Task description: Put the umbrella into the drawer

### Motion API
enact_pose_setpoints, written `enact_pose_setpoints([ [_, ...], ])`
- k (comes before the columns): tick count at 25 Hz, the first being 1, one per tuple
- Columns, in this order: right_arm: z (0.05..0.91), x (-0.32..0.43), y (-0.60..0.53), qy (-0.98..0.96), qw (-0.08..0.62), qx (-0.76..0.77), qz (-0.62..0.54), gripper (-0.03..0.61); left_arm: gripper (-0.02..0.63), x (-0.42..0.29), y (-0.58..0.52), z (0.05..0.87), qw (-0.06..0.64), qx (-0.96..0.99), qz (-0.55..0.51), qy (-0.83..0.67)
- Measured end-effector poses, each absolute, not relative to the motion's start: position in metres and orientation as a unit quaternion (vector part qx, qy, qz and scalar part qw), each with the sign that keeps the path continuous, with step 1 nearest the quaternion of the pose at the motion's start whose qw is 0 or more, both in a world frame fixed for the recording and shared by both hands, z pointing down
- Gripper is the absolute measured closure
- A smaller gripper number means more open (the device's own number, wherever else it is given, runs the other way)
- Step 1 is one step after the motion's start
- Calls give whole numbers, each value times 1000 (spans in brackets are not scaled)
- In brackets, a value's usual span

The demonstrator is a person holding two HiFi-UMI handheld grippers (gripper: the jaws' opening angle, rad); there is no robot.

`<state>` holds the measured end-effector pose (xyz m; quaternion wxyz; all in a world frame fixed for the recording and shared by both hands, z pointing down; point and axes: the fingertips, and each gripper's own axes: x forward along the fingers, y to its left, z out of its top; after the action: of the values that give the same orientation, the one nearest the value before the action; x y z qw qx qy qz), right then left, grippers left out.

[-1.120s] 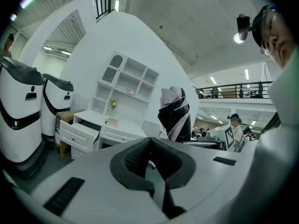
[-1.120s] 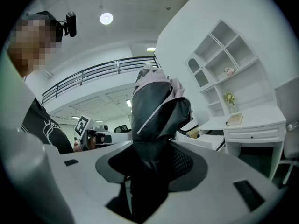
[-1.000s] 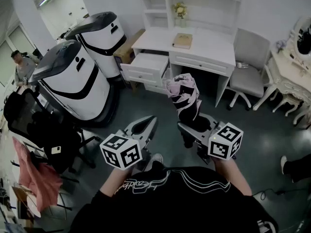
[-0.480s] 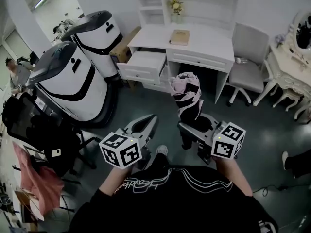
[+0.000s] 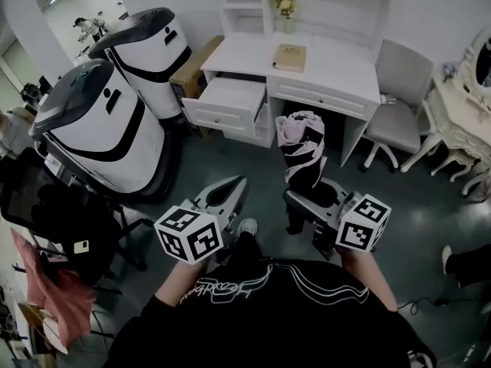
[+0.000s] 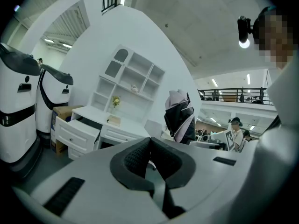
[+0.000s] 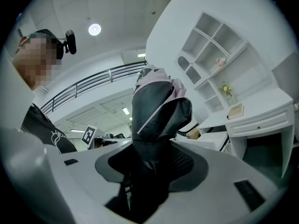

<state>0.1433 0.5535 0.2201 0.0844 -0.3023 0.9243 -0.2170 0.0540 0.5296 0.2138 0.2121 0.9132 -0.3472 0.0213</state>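
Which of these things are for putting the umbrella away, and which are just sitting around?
For the job: umbrella, right gripper holding it, open drawer.

Just sitting around: book on the desk, flowers, grey chair, cardboard box, two big white machines.

A white desk [image 5: 330,64] with a shelved hutch [image 5: 247,6] stands against a pale wall [image 5: 430,10] on a dark grey floor [image 5: 222,167]. A grey chair [image 5: 395,102] sits just beside the desk on the right, with an ornate white dressing table [image 5: 460,133] beyond it. Two large white-and-black machines [image 5: 100,125] stand at the left, and a cardboard box [image 5: 193,69] lies between them and the desk. Strip lights [image 6: 122,0] shine from the ceiling.
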Motion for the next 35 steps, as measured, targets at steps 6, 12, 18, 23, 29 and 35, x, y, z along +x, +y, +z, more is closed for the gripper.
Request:
enact_pose_setpoints([
  [6,233,108,452,917,71,-310,-241,354,594,16,425,228,239,907,27,-347],
  [12,244,68,324,900,59,-334,-274,354,594,-27,294,233,259,905,40,-335],
  [18,256,41,203,883,39,-361,-297,354,594,-71,171,253,280,900,56,-330],
  [23,272,36,159,877,17,-370,-307,354,594,-76,126,266,287,900,54,-324],
  [29,294,27,84,874,1,-360,-326,354,594,-89,56,287,311,885,47,-344],
  [35,312,38,-2,875,-5,-343,-343,356,594,-75,-17,301,320,873,53,-365],
])
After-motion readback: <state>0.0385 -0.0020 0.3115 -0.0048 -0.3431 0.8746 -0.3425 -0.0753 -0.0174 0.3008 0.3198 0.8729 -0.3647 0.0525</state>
